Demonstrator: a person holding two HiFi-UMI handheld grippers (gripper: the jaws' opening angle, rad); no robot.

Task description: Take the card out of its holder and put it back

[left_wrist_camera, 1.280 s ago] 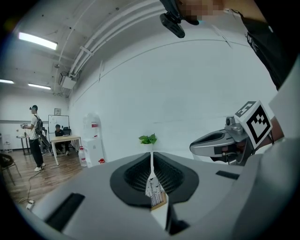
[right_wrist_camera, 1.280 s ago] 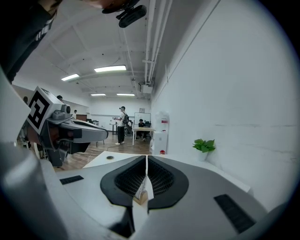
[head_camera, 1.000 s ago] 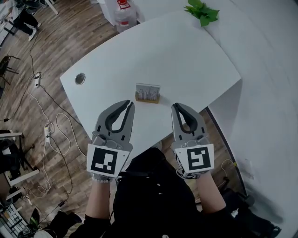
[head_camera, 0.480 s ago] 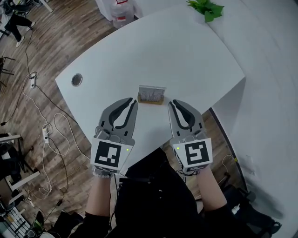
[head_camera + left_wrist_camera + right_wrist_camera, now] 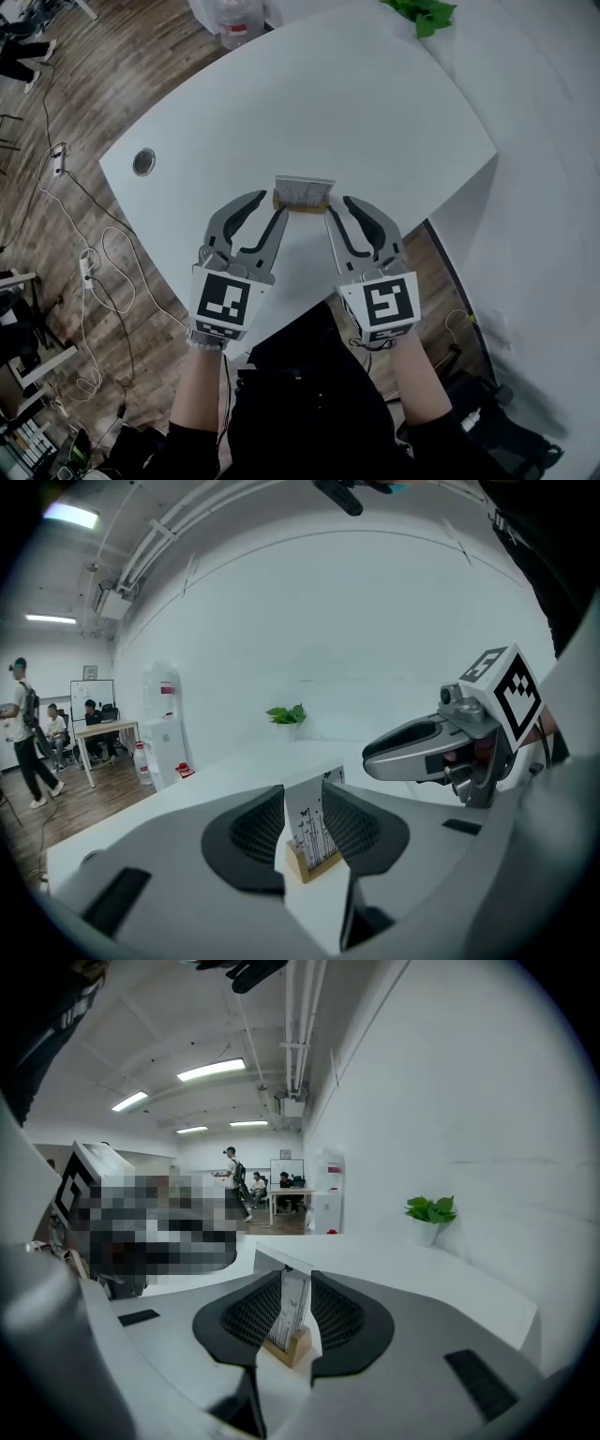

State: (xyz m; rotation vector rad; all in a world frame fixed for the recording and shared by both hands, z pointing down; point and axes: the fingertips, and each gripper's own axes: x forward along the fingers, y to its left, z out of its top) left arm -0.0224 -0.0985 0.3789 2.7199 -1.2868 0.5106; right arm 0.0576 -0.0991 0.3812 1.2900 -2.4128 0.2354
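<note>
The card (image 5: 304,187) is stood upright in its wooden holder (image 5: 300,203) on the white table (image 5: 375,112), just ahead of the 2 grippers. The jaws of the left gripper (image 5: 270,206) have just been opened, with nothing clamped between them. Those of the right gripper (image 5: 338,208) are likewise held apart, empty.

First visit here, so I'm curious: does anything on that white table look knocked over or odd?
Nothing stands out. The card stands in its wooden holder on the table, and the plant sits by the far edge; nothing spilled.
</note>
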